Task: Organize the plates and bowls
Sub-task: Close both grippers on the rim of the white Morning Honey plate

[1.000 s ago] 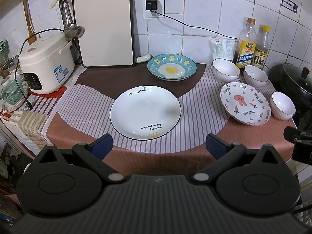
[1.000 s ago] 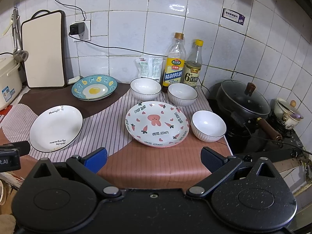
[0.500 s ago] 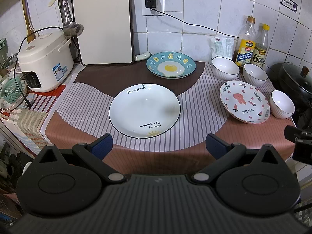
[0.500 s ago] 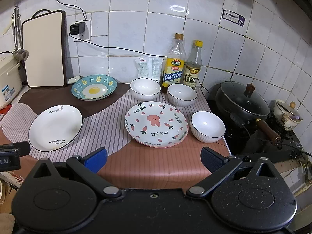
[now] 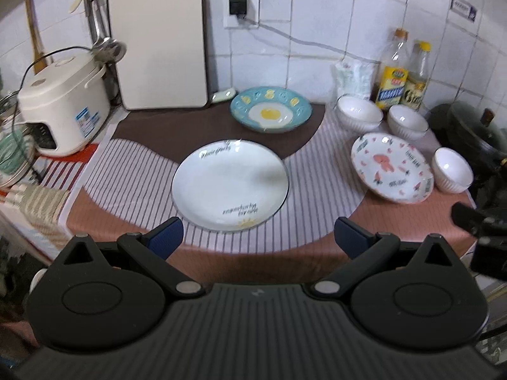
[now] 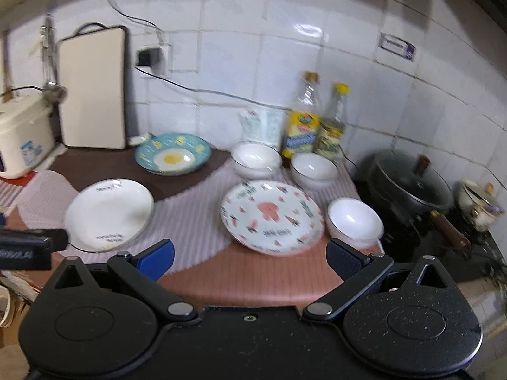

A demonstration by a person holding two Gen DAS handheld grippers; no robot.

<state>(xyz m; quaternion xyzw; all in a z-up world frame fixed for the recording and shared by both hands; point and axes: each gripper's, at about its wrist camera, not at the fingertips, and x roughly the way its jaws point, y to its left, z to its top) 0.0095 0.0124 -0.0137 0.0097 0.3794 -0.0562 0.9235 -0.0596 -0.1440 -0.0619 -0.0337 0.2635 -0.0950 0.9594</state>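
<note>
A white plate (image 5: 229,185) with black lettering lies mid-counter; it also shows in the right wrist view (image 6: 109,212). A blue egg-pattern plate (image 5: 271,113) sits behind it. A pink-patterned plate (image 6: 272,217) lies to the right, with three white bowls around it: back left (image 6: 256,158), back right (image 6: 313,169), right (image 6: 355,223). My left gripper (image 5: 258,237) is open and empty, just before the white plate. My right gripper (image 6: 250,258) is open and empty, in front of the pink plate.
A rice cooker (image 5: 61,107) stands at the left and a cutting board (image 5: 160,39) leans on the wall. Two oil bottles (image 6: 304,126) stand behind the bowls. A black lidded pot (image 6: 412,183) sits on the stove at right. The counter's front edge is near both grippers.
Both grippers have moved forward and risen a little; the views are blurred with motion. The dishes have not moved.
</note>
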